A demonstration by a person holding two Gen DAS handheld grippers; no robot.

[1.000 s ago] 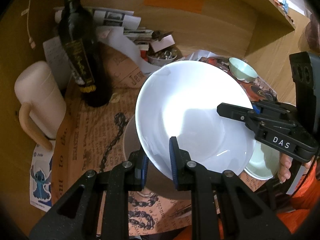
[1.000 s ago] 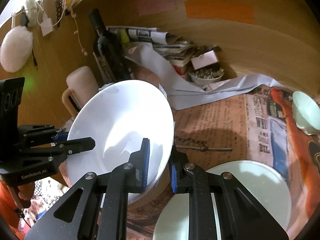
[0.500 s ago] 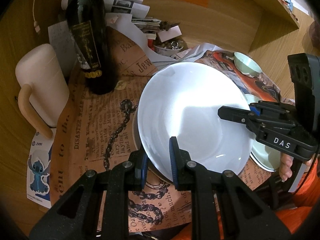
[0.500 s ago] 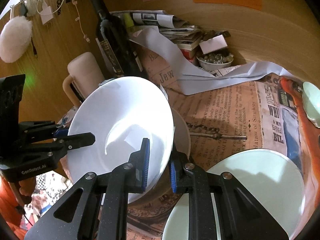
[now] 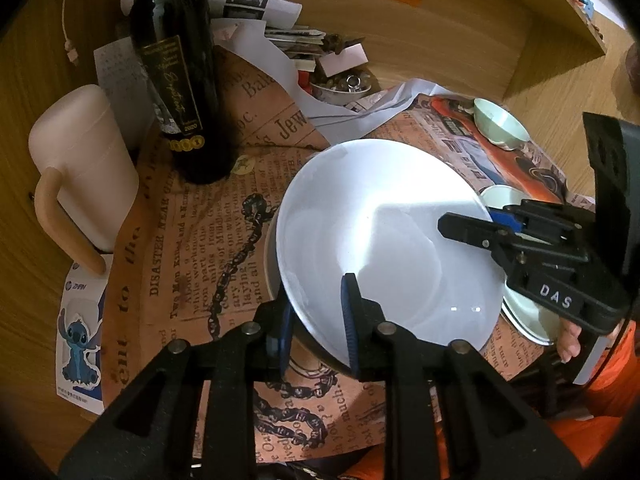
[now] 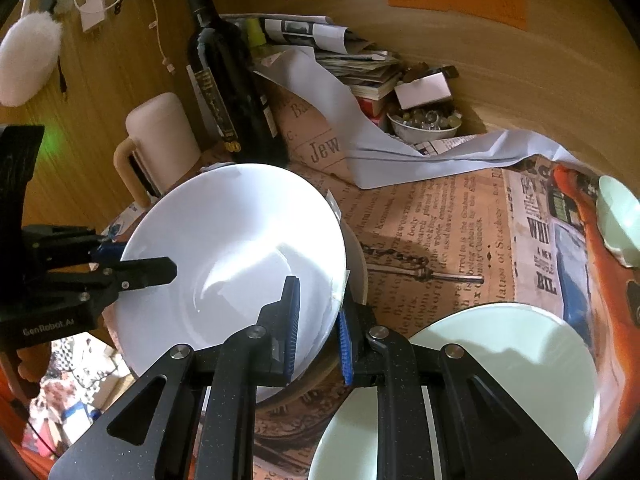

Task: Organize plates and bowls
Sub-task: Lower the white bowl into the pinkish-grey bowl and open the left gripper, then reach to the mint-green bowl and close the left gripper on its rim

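Observation:
A large white bowl is held tilted between both grippers, low over another dish whose rim shows beneath it. My left gripper is shut on the bowl's near rim. My right gripper is shut on the opposite rim; it also shows in the left wrist view. A pale green plate lies to the right, partly visible in the left wrist view. A small pale green bowl sits farther right.
A dark wine bottle and a pink lidded mug stand at the back left. A small bowl of marbles, stacked papers and a white sheet lie at the back. Newspaper covers the wooden table, which has raised walls.
Both grippers have lowered the white bowl toward the table and the dish beneath it. The bowl's tilt has lessened. Both grips stay shut.

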